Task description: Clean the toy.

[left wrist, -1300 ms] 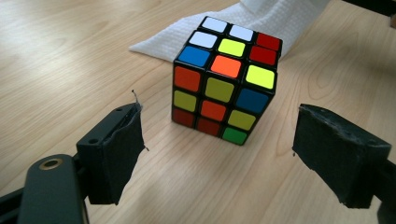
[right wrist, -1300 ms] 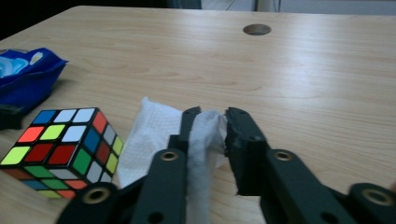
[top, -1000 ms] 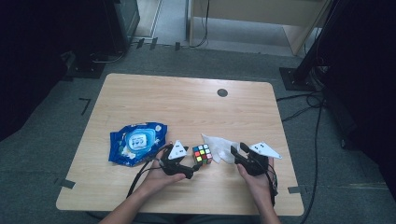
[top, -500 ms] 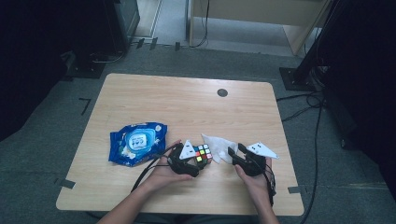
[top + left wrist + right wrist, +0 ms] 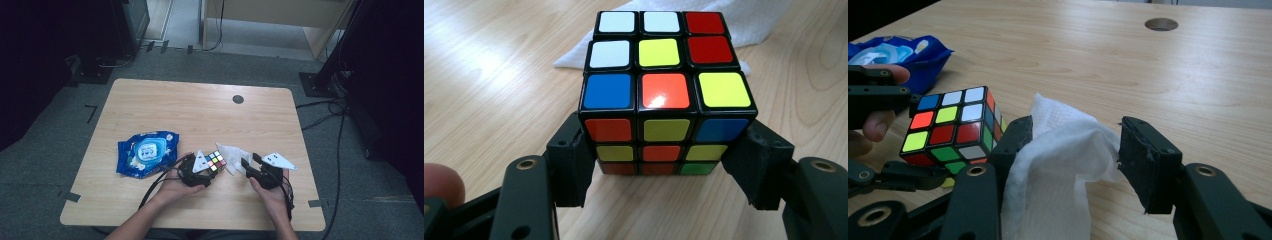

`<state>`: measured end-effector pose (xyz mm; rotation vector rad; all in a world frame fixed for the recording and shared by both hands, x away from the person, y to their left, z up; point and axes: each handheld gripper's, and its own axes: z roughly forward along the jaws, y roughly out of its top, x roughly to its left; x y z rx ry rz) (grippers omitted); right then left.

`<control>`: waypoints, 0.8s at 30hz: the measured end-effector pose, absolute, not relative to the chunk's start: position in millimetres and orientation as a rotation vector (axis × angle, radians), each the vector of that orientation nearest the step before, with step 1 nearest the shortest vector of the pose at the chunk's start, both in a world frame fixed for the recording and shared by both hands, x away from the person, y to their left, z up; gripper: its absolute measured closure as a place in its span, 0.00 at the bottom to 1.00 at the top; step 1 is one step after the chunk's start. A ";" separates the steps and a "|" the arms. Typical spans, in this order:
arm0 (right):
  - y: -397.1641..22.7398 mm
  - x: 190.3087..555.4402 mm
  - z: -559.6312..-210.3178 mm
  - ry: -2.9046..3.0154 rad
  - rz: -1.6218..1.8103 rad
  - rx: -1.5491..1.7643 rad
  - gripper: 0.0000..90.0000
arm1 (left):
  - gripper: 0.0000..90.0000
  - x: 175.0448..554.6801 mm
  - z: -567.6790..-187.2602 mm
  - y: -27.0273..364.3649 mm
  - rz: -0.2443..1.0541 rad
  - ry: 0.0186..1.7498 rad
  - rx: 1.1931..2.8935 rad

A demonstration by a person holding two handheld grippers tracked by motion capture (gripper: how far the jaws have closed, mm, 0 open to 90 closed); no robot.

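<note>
l gripper (image 5: 664,170) jaws have just been closed on the rubik's cube (image 5: 664,95), now pinched at table's (image 5: 200,115) near edge, so it's held for wiping. r gripper (image 5: 1073,165) jaws have been eased wider apart; white wipe (image 5: 1058,170) is draped betw. them, touching one pad, not pinched.

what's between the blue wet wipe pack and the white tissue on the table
The multicoloured puzzle cube, clamped in the left gripper, sits between the blue wet wipe pack and the white tissue; the high view shows it.
</note>
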<state>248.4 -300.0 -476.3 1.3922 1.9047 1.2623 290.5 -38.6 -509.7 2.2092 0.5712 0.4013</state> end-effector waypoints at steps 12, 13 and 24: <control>-286.8 247.1 -472.6 1.949 1.287 1.325 0.51 | 0.38 275.1 -498.2 -9.1 0.440 0.594 2.184; -283.7 247.2 -473.1 1.956 1.284 1.323 0.51 | 0.38 274.1 -498.6 -7.7 0.435 0.597 2.185; -277.9 248.8 -476.4 1.978 1.280 1.321 0.51 | 0.38 270.7 -511.6 3.4 0.376 0.603 2.199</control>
